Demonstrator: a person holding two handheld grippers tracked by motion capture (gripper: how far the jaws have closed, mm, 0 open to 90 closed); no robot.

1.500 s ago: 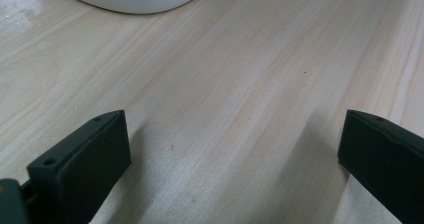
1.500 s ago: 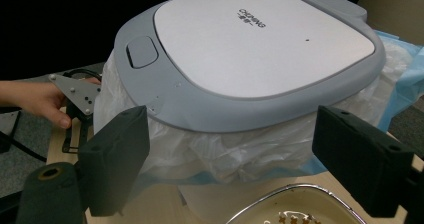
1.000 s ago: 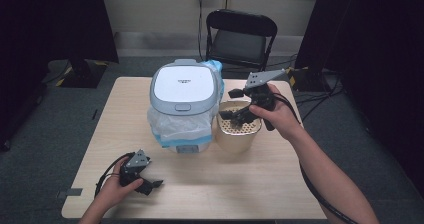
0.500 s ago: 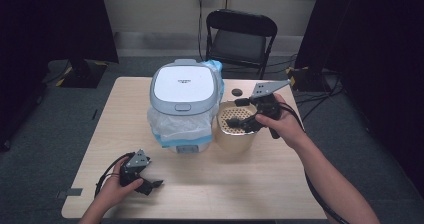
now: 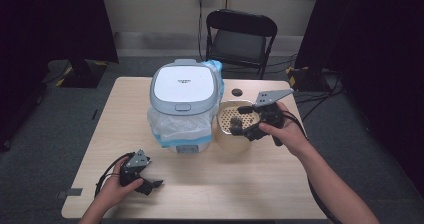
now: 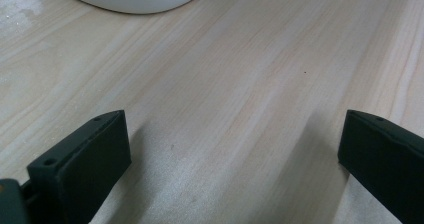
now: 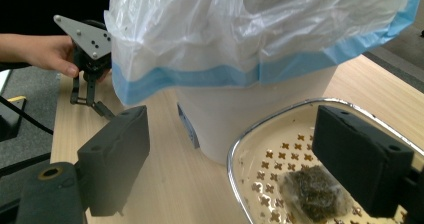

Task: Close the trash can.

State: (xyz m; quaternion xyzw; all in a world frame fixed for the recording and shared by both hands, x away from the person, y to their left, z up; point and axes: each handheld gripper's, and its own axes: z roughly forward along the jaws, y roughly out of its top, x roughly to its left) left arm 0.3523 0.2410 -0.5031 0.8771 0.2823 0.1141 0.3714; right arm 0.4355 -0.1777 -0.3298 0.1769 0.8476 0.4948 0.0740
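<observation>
Since the earlier frame my right gripper [image 5: 243, 125] had dropped to the rim of the perforated tan bowl [image 7: 260, 156], jaws wide and empty. A dark tea bag [image 7: 314, 191] lay inside the bowl, which stood just beside the bag-lined white bin [image 5: 185, 106]. My left gripper [image 5: 150, 183] rested on the table [image 6: 240, 84], jaws wide.

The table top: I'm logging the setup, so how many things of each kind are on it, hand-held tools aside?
Lidded white bin with plastic liner: 1
Beige perforated basket: 1
Dark tea bag in the basket: 1
Small black round cap: 1
Total: 4
</observation>
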